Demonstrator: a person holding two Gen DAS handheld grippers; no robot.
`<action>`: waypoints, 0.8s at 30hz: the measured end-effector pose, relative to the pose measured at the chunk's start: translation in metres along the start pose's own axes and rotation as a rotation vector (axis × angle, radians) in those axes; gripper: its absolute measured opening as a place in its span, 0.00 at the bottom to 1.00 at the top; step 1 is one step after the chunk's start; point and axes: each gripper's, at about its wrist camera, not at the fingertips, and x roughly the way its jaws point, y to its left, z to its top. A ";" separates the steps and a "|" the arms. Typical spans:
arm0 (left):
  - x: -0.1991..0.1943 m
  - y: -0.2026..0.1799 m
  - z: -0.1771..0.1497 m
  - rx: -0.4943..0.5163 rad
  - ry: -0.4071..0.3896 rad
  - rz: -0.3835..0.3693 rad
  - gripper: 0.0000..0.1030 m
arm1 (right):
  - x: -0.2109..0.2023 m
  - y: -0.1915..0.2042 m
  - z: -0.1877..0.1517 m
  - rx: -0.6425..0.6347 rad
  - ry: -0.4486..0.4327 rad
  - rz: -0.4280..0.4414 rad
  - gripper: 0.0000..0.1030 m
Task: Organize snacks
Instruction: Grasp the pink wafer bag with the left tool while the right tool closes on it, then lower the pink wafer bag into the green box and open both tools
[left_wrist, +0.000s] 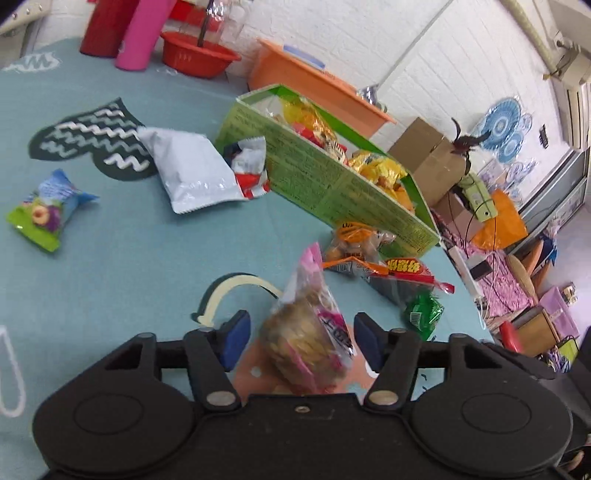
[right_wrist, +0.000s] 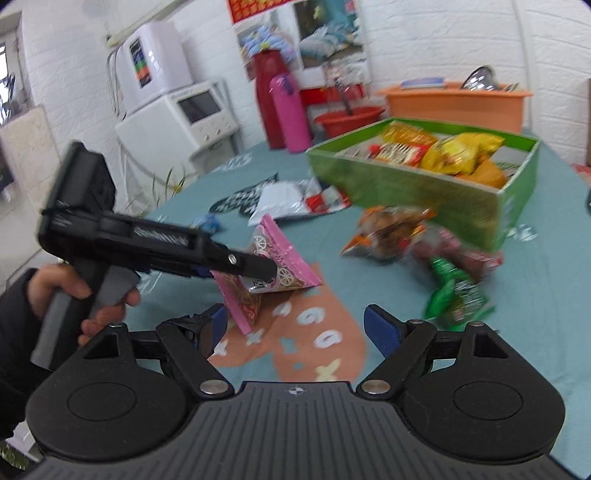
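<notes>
A pink snack bag (left_wrist: 314, 328) lies between the open fingers of my left gripper (left_wrist: 301, 341) on the teal tablecloth; the pads stand apart from it. The right wrist view shows the left gripper (right_wrist: 255, 271) around the pink bag (right_wrist: 280, 266). My right gripper (right_wrist: 295, 328) is open and empty above the cloth. A green box (left_wrist: 332, 177) holding several yellow and red snacks stands beyond; it also shows in the right wrist view (right_wrist: 417, 192). An orange bag (left_wrist: 354, 243), a red-labelled bag (left_wrist: 406, 273) and a green packet (left_wrist: 423, 314) lie beside the box.
A white bag (left_wrist: 192, 173), a red-and-white wrapper (left_wrist: 251, 166) and a blue-green packet (left_wrist: 44, 210) lie to the left on the cloth. Red and pink flasks (right_wrist: 284, 110), a red basin (left_wrist: 199, 55) and an orange tub (left_wrist: 314, 85) stand at the back. The table edge (left_wrist: 465, 280) runs right.
</notes>
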 end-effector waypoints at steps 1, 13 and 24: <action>-0.005 -0.001 0.001 0.001 -0.016 -0.002 1.00 | 0.007 0.004 0.000 -0.009 0.015 0.007 1.00; 0.008 -0.009 0.002 0.032 0.021 -0.029 0.91 | 0.052 0.031 -0.001 -0.032 0.074 0.028 0.95; -0.002 -0.045 0.023 0.131 -0.080 -0.069 0.75 | 0.035 0.031 0.018 -0.096 -0.052 -0.027 0.40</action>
